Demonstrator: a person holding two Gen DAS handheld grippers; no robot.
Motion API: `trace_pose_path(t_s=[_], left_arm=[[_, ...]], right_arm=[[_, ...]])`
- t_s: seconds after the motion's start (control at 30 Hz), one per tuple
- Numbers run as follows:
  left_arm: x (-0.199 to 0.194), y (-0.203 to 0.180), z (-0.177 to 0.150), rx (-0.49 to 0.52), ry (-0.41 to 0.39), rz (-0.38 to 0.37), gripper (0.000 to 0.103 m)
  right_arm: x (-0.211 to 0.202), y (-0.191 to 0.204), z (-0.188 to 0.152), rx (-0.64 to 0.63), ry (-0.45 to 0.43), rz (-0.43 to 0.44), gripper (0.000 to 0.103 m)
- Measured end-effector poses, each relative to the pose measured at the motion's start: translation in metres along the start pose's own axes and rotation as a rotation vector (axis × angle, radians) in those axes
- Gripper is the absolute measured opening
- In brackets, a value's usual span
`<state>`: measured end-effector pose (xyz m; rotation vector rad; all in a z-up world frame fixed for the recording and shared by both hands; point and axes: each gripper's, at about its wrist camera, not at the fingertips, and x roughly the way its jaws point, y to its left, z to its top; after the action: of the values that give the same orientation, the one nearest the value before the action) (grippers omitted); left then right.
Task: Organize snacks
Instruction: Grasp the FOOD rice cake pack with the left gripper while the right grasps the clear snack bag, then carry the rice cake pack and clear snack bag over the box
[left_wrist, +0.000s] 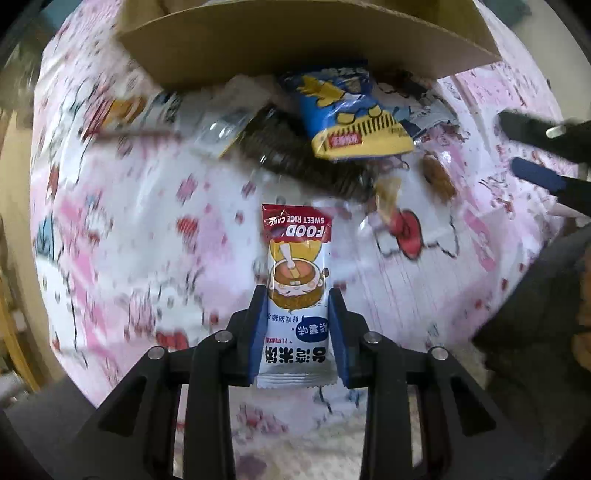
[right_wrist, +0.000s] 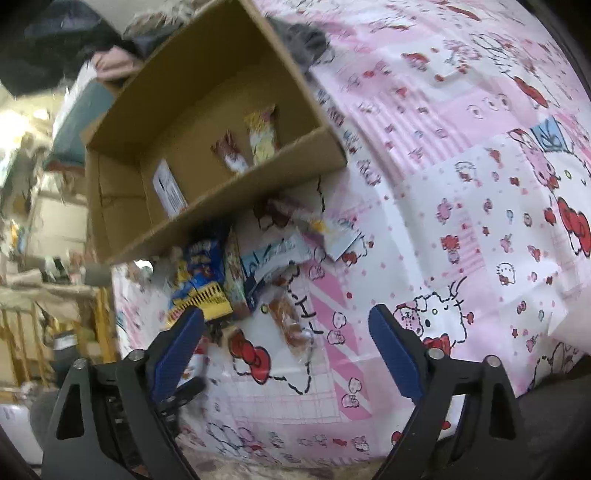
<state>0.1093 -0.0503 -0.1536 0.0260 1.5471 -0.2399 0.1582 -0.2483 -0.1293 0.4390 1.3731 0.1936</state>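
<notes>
My left gripper is shut on a white and red sweet rice cake packet, held above the pink cartoon-print tablecloth. Ahead lies a pile of snacks: a blue and yellow bag, a dark ridged packet and a clear-wrapped brown snack, in front of a cardboard box. My right gripper is open and empty over the cloth, near the same pile. In the right wrist view the box holds two snack bars and a white label.
My right gripper's fingers show at the right edge of the left wrist view. Cluttered shelves and furniture stand beyond the table's left edge. A grey cloth lies by the box's far corner.
</notes>
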Motion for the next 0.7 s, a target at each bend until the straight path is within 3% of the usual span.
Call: trace_pose_path(t_s=[0.23,0.47,0.53,0.57,0.7], left_arm=[[-0.029,0.02,-0.018,-0.134,-0.098,-0.009,0.027],[-0.053,0.035,-0.017,-0.167,-0.201,0.01,0.027],[-0.055,0.037,-0.016,-0.174,-0.209,0.013,0.027],[-0.058,0.039,-0.006,-0.175,-0.21,0.014,0.027],[-0.06,0.04,-0.005,-0.179,-0.234,0.035,0.027]], right_arm=[[0.043,0.028,-0.002,-0.179,0.101,-0.142,0.059],[0.064,0.042,-0.012,-0.293,0.135,-0.249,0.057],[0.066,0.044,-0.014,-0.316,0.135,-0.276,0.025],[0.066,0.045,-0.015,-0.326,0.139,-0.286,0.02],[0.057,0.042,-0.02,-0.315,0.134,-0.228,0.016]])
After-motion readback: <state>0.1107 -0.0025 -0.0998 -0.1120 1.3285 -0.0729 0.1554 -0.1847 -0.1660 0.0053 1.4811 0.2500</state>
